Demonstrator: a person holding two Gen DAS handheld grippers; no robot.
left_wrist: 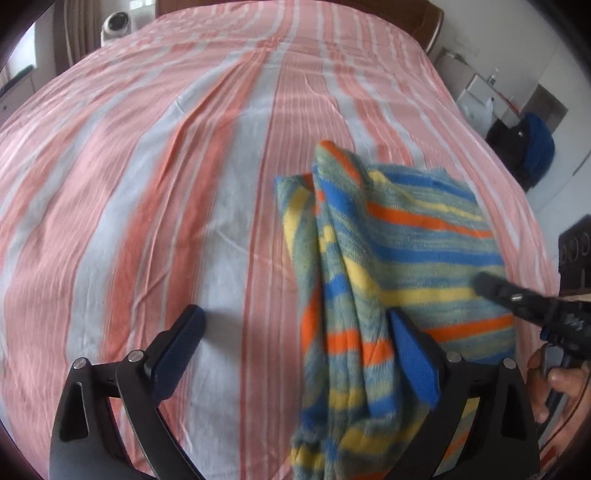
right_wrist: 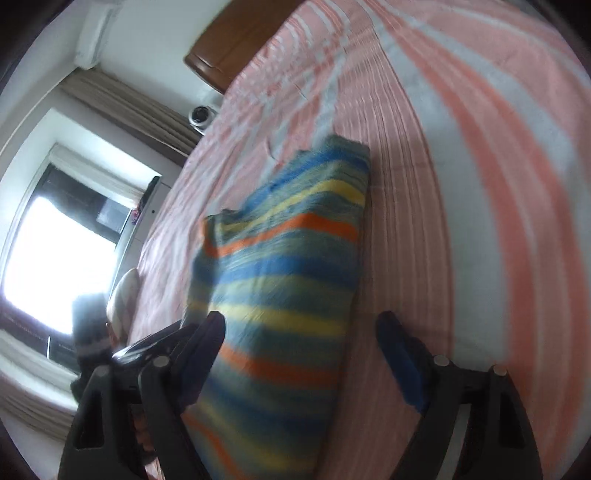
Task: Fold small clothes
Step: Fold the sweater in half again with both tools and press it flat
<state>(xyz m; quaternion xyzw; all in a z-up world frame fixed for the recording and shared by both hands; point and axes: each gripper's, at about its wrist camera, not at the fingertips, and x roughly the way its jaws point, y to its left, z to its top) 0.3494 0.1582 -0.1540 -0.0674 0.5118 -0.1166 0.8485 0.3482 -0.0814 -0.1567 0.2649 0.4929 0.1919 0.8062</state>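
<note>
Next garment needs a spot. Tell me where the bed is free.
Free: the bedspread left of the striped knit, up to the headboard. Crowded: the near right, where the knit lies and both grippers, left gripper and right gripper, work.

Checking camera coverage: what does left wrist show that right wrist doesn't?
Left wrist only: the right gripper seen from outside, over the striped knit garment, a hand on its handle, and dark bags by the wall.
Right wrist only: a bright window with curtains.
Both: the garment on the pink striped bedsheet, the wooden headboard, a white round device, and open jaws in each camera's foreground.
</note>
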